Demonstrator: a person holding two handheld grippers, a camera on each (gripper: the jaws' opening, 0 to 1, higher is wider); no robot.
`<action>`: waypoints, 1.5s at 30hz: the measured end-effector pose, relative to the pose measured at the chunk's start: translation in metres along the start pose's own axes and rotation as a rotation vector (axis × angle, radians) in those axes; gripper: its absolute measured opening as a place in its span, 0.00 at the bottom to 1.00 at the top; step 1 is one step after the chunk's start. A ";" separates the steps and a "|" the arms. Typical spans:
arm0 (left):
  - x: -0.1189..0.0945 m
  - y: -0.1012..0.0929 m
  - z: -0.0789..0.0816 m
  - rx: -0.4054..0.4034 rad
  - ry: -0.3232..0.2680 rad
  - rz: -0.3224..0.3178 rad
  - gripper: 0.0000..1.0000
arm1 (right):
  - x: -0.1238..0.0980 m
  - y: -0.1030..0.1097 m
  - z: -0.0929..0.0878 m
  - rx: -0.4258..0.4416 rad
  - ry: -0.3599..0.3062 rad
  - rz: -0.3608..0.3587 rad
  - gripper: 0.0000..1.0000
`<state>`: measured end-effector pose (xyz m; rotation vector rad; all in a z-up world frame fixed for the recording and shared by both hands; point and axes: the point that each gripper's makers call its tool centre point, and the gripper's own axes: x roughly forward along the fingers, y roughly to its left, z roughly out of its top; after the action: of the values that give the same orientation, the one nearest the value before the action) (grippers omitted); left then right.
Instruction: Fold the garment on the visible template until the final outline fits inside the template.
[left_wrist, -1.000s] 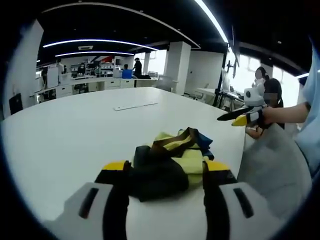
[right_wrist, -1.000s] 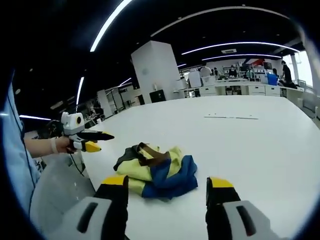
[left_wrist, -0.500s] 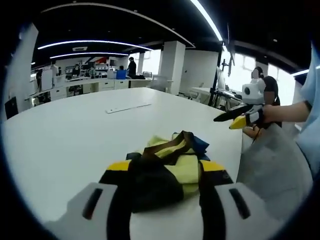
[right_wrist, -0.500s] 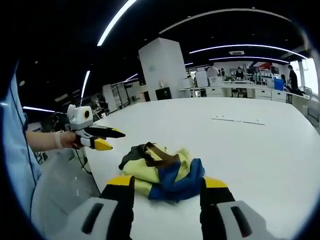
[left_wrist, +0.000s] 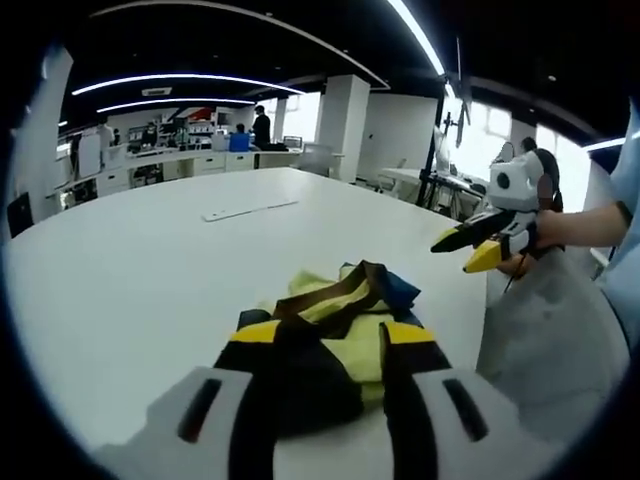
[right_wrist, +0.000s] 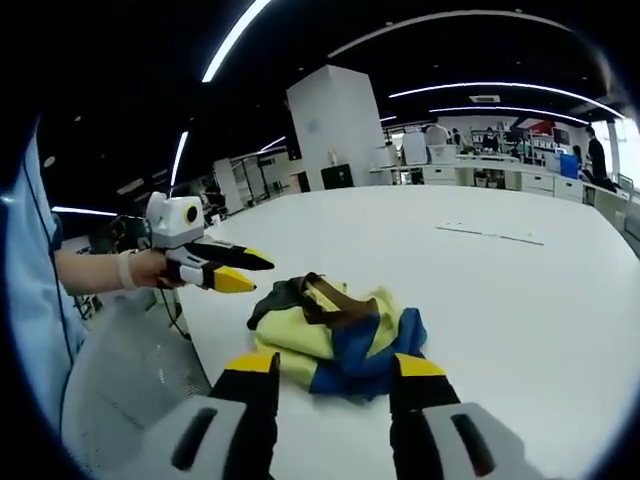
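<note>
Both grippers, left gripper (left_wrist: 318, 338) and right gripper (right_wrist: 335, 366), jaws apart, flank the bunched garment (right_wrist: 335, 330); a grab risks pinching several layers together.

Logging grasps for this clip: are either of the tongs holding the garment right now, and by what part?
Nothing is held. Both tongs are open: the left tongs and right tongs each straddle an edge of the crumpled garment on the table without closing.

garment (right_wrist: 338, 334): crumpled heap of yellow, blue and black cloth with a brown strap, lying on the white table (right_wrist: 520, 290) near its edge.
right gripper (right_wrist: 331, 366): yellow-tipped jaws parted, rising just in front of the heap.
left gripper (right_wrist: 238, 270): held in a hand (right_wrist: 140, 269), jaws slightly parted, above the table edge beside the garment.
</note>
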<state>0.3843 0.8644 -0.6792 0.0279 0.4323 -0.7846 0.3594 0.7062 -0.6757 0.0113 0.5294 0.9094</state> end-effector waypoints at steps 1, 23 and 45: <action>0.001 -0.001 -0.001 0.000 0.003 -0.004 0.35 | 0.000 -0.001 -0.001 -0.002 0.004 0.000 0.41; -0.004 0.026 -0.026 -0.018 0.062 0.068 0.28 | 0.019 -0.007 -0.016 0.011 0.073 0.015 0.36; 0.026 0.054 -0.029 0.100 0.136 0.109 0.08 | 0.043 -0.014 -0.017 0.001 0.121 0.026 0.19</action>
<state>0.4276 0.8904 -0.7232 0.1980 0.5157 -0.6988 0.3841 0.7263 -0.7124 -0.0365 0.6433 0.9393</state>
